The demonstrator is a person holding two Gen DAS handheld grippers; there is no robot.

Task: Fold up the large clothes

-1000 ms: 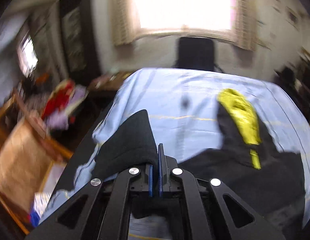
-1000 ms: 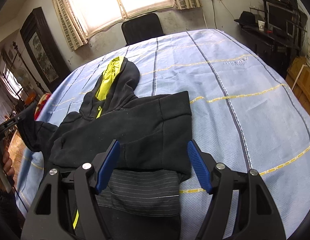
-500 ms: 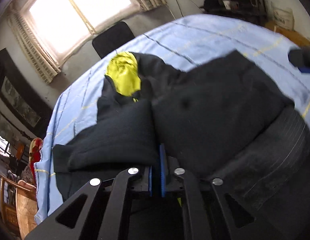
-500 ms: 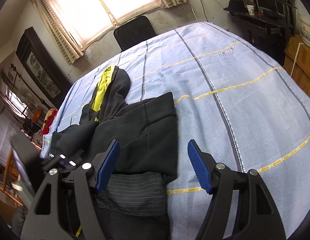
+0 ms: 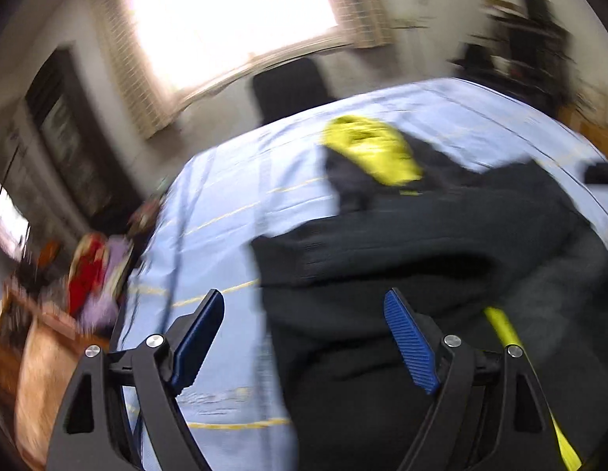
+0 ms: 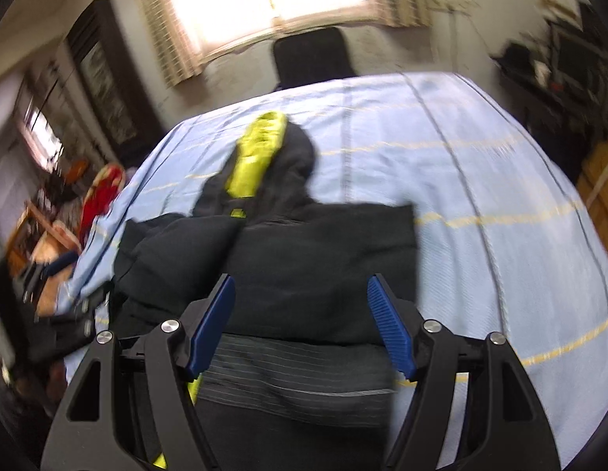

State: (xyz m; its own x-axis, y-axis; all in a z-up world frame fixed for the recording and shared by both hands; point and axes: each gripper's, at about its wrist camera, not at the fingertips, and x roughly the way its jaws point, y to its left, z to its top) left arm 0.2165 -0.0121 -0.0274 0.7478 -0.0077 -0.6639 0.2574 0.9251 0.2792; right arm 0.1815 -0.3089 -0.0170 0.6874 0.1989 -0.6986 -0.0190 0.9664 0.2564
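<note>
A black hoodie (image 6: pixel 304 267) with a yellow-lined hood (image 6: pixel 256 157) lies on the light blue sheet (image 6: pixel 480 196), both sleeves folded in over the body. It also shows in the left wrist view (image 5: pixel 421 259), hood (image 5: pixel 370 153) at the far end. My left gripper (image 5: pixel 304 337) is open and empty above the hoodie's left edge. My right gripper (image 6: pixel 302 325) is open and empty above the striped hem (image 6: pixel 296 376).
A black chair (image 6: pixel 311 59) stands at the far end under the bright window. Red and purple clothes (image 5: pixel 92 274) pile up left of the bed. A dark desk with clutter (image 6: pixel 559 78) stands at the right, with wooden furniture (image 5: pixel 25 361) at the left.
My left gripper has opened and let go of the left sleeve, which now lies folded across the hoodie's body. Both grippers have shifted; the views are blurred.
</note>
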